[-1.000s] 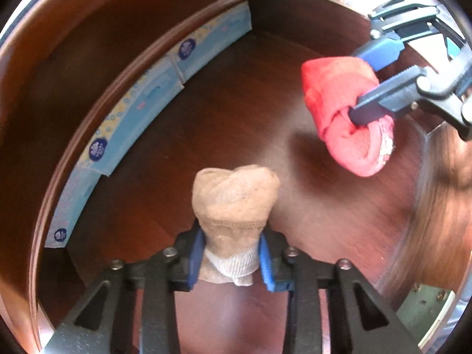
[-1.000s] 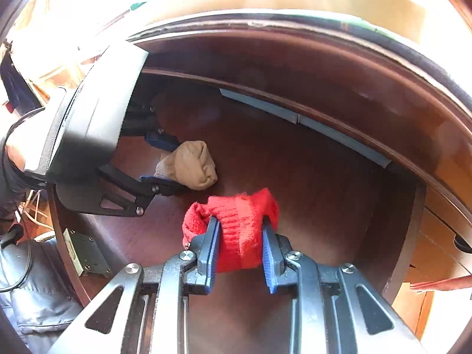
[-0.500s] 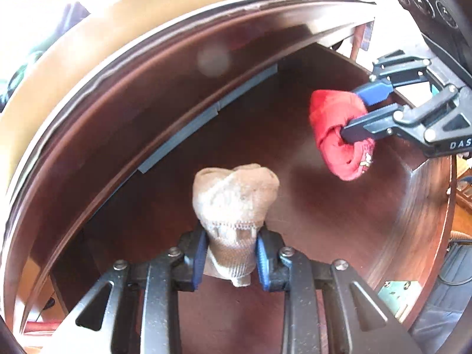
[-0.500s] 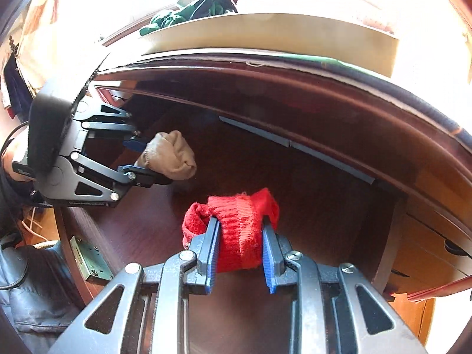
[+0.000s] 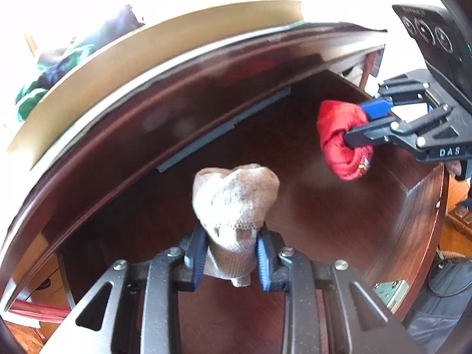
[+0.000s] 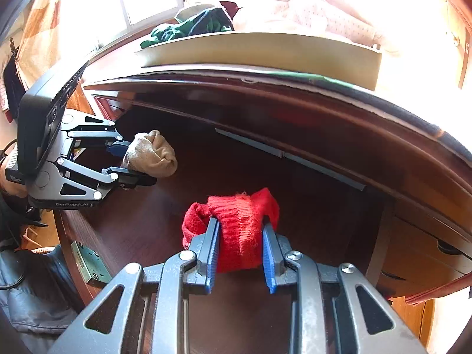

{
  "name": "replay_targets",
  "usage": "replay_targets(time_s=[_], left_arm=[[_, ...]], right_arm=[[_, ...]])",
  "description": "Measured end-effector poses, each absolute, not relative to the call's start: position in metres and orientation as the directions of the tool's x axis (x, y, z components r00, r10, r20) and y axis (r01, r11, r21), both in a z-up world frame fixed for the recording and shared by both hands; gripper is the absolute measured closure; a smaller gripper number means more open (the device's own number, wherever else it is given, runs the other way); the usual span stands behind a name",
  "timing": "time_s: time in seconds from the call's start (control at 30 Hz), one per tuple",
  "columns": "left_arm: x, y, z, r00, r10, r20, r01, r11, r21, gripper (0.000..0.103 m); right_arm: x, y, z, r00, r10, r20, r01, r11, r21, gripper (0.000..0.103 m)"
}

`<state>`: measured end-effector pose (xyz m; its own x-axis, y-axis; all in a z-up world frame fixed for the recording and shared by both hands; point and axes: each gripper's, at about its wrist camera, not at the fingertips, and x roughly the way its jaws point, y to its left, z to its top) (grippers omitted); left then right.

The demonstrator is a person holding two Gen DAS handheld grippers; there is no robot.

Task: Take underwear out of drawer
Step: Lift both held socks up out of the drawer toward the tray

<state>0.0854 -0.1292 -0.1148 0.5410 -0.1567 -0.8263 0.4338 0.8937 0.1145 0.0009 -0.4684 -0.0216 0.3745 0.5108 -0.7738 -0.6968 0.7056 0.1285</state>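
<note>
Underwear here looks like two rolled knit bundles, though the fisheye blur makes it hard to say whether they are underwear or balled socks. A beige bundle (image 5: 236, 203) is clamped by its ribbed end in the left gripper (image 5: 231, 256), its rounded bulk standing free beyond the blue pads (image 5: 263, 261), and a red bundle (image 6: 236, 230) is pinched across its middle in the right gripper (image 6: 240, 253). Both jaws are closed on cloth, not on each other. Each bundle hangs in the air above the dark wooden floor of the drawer (image 5: 339, 230), the beige one toward its left side and the red one toward its right side wall, touching neither the floor nor the walls; I judge the grips are taken low on the rolls so the cloth does not unfurl as it is lifted clear. A grey strip (image 5: 224, 129) lies along the drawer's back edge. The left wrist view shows the red roll from the side, with a small tag at its lower end and the right gripper's finger pressing into a fold. The right wrist view shows instead the lock plate (image 6: 88, 262) on the drawer's front edge, and green clothing (image 6: 191, 26) on top of the furniture behind.
</note>
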Motion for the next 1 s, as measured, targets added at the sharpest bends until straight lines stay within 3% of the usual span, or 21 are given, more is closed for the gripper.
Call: replay_targets(time_s=[0.53, 1.0], left_arm=[[0.057, -0.098, -0.079, 0.643, -0.144, -0.752, 0.346, 0.931, 0.118, 0.076], [0.032, -0.065, -0.062, 0.687, -0.163, -0.708, 0.313, 0.946, 0.086, 0.076]], right_arm=[[-0.018, -0.507, -0.008, 0.45, 0.573, -0.685, -0.676, 0.72, 0.159, 0.075], [-0.042, -0.522, 0.004, 0.546, 0.584, -0.6, -0.673, 0.733, 0.101, 0.075]])
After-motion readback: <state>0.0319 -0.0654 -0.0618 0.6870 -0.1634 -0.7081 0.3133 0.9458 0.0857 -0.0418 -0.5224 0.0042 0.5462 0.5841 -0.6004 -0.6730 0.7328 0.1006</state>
